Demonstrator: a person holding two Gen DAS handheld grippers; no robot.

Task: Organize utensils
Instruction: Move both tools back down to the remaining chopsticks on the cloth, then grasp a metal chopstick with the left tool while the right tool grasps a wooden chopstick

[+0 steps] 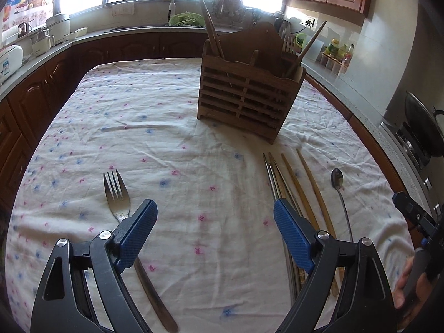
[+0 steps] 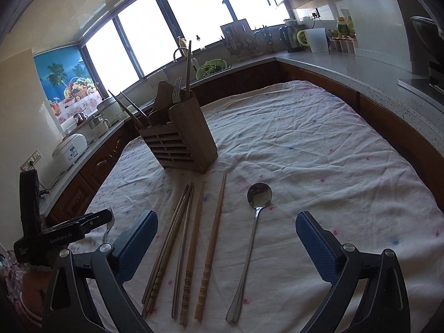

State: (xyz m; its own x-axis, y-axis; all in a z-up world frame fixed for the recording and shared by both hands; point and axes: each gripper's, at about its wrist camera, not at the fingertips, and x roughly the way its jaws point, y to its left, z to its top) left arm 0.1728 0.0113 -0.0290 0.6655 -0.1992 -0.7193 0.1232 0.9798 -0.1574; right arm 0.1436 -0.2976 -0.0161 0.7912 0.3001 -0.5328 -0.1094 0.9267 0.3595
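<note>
While both grippers' jaws gape empty, a floral tablecloth [image 1: 172,127] fills the counter-ringed kitchen.

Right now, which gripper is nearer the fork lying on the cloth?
Left. The left gripper hangs open right over the fork, its left finger crossing the handle. The right gripper is open over the chopsticks and spoon, farther right.
</note>
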